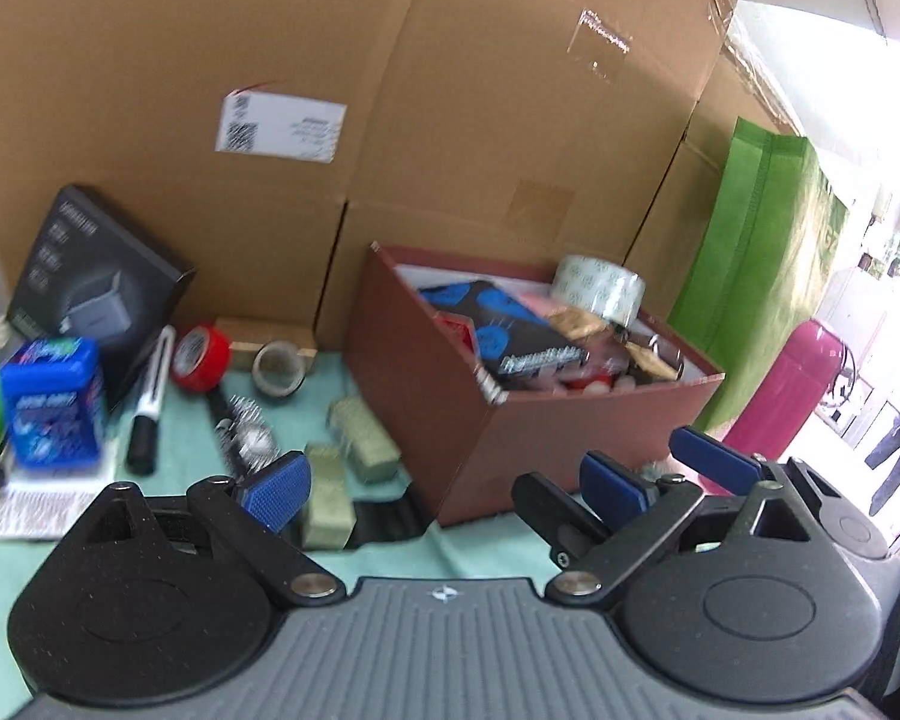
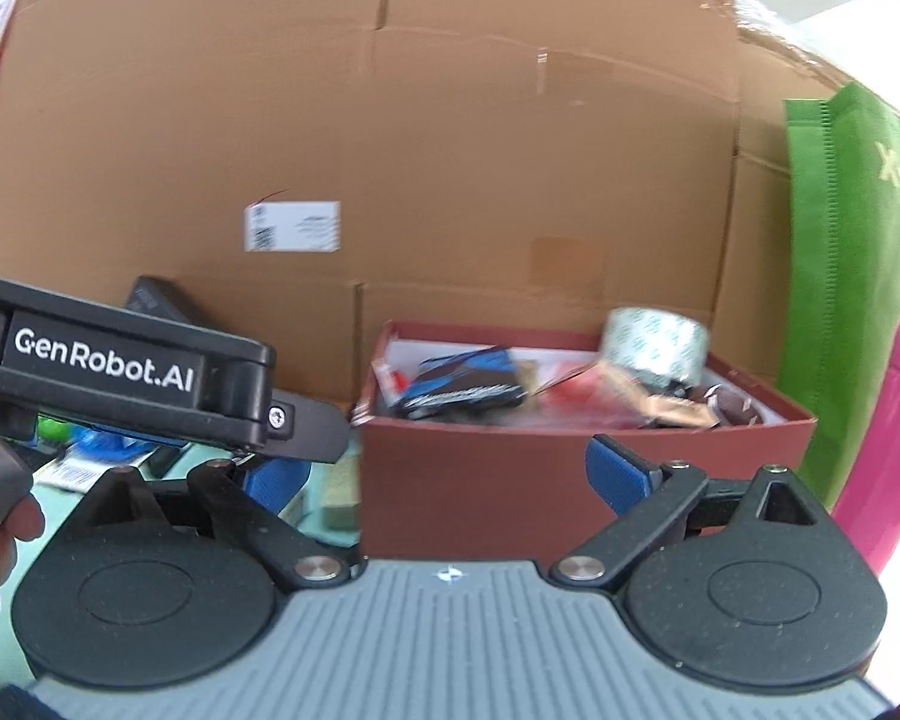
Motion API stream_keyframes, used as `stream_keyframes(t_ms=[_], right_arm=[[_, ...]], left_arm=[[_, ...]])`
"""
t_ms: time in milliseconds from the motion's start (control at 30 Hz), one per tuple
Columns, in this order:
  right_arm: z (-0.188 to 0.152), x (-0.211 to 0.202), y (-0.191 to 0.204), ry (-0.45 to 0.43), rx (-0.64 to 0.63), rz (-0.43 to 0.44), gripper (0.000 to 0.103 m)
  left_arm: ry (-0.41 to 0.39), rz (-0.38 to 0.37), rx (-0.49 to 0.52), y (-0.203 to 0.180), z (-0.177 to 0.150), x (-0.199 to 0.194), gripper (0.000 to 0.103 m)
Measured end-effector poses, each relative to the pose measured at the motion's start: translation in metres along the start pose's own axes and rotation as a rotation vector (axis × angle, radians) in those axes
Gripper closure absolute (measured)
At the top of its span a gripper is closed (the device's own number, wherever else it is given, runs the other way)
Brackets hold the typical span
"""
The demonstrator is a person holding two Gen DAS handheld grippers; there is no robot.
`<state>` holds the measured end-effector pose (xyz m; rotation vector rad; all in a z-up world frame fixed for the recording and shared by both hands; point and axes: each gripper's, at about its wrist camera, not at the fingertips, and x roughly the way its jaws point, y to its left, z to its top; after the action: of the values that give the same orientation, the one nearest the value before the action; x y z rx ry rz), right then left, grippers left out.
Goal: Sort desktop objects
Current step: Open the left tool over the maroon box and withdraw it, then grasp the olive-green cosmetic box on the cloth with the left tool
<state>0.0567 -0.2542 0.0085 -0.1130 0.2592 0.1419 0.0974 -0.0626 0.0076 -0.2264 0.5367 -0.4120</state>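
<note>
Both my tongs spread wide, nothing held. Left gripper (image 1: 444, 480) hovers over teal mat (image 1: 462, 546), facing loose clutter: marker (image 1: 150, 402), red tape roll (image 1: 201, 357), green blocks (image 1: 363, 441). Right gripper (image 2: 450, 480) squared up at red box (image 2: 570, 456), the sorting bin, already crowded, clear tape roll (image 2: 654, 345) on top. Likely between picks.

You're at an office or stockroom desk (image 1: 390, 546): tall cardboard cartons (image 1: 450, 120) wall off everything ahead of your claw, tape rolls (image 1: 201, 357) and a marker (image 1: 150, 402) lie left of it.
</note>
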Motion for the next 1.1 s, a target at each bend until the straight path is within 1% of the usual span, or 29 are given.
stream_keyframes(t_ms=[133, 200, 367, 467, 633, 700, 900, 967, 1000, 1067, 1100], right_arm=[[-0.008, -0.006, 0.015, 0.028, -0.006, 0.048, 0.007], [-0.012, -0.007, 0.022, 0.046, -0.013, 0.072, 0.007], [-0.018, -0.004, 0.033, 0.091, -0.022, 0.094, 0.007], [-0.022, 0.000, 0.038, 0.118, -0.018, 0.107, 0.007], [-0.032, 0.009, 0.052, 0.166, -0.021, 0.133, 0.007], [-0.034, 0.013, 0.056, 0.179, -0.025, 0.128, 0.008], [-0.034, 0.026, 0.056, 0.224, 0.005, 0.128, 0.010], [-0.034, 0.030, 0.058, 0.227, 0.008, 0.131, 0.015], [-0.033, 0.033, 0.059, 0.231, 0.009, 0.132, 0.019], [-0.031, 0.039, 0.061, 0.237, 0.012, 0.132, 0.021], [-0.030, 0.042, 0.062, 0.239, 0.013, 0.133, 0.024]], left_arm=[[0.028, 0.019, -0.010, 0.009, -0.013, -0.004, 0.004], [0.050, 0.024, -0.034, 0.016, -0.018, -0.003, 0.004], [0.075, 0.036, -0.083, 0.030, -0.021, -0.002, 0.005], [0.083, 0.025, -0.106, 0.037, -0.023, -0.004, 0.007], [0.090, 0.006, -0.103, 0.041, -0.021, 0.000, 0.018], [0.095, 0.002, -0.093, 0.041, -0.018, 0.005, 0.028], [0.119, -0.007, -0.069, 0.044, -0.006, 0.025, 0.038], [0.133, -0.009, -0.057, 0.045, -0.003, 0.032, 0.041], [0.139, -0.009, -0.052, 0.046, -0.001, 0.035, 0.042], [0.151, -0.012, -0.049, 0.049, 0.003, 0.041, 0.046], [0.159, -0.013, -0.049, 0.050, 0.005, 0.044, 0.048]])
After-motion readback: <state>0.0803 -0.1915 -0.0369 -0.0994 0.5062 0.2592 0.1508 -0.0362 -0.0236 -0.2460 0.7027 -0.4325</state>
